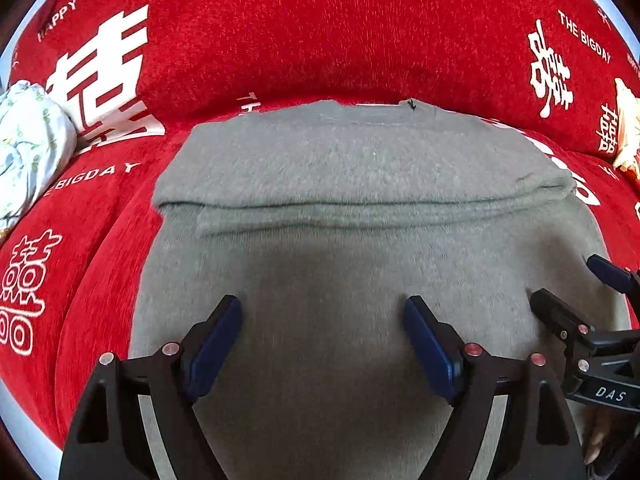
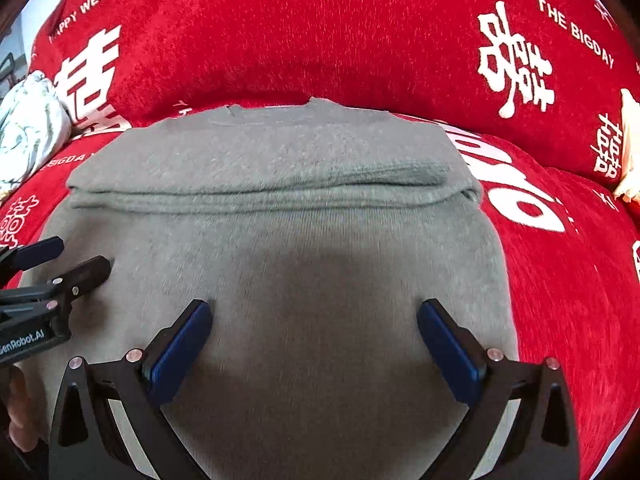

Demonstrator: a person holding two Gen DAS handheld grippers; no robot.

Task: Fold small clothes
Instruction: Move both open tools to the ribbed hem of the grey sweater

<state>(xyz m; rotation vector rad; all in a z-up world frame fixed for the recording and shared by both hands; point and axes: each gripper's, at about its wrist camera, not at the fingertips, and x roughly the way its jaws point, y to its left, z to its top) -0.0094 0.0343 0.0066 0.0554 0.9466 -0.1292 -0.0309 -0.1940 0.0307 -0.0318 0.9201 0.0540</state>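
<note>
- Grey garment (image 1: 360,240) lies flat on the red sofa cover (image 1: 280,40), collar on the far side by the backrest. Sleeves seem already folded across it as a band approx. at its middle.
- Left hand-held gripper (image 1: 322,336): open, jaws wide, holds nothing, hovers over the near-left part of the garment.
- Right hand-held gripper (image 2: 314,340): also open and empty, over the near-right part of the garment.
- Step in hand, I judge: take the near hem w/ both grippers and bring it up toward the collar.
- To do it well: pinch both near corners at same time, all layers, lift level, lay the hem even w/ the shoulders so the sleeve band does not slip.
- Left of the garment: light floral cloth (image 1: 28,140), bunched, well apart, no obstacle.
- Right of the garment: a pale yellowish thing (image 2: 630,152) at the sofa edge, cannot tell what; also apart.
- Risk: soft, uneven cushion under the garment, fold can go crooked.
</note>
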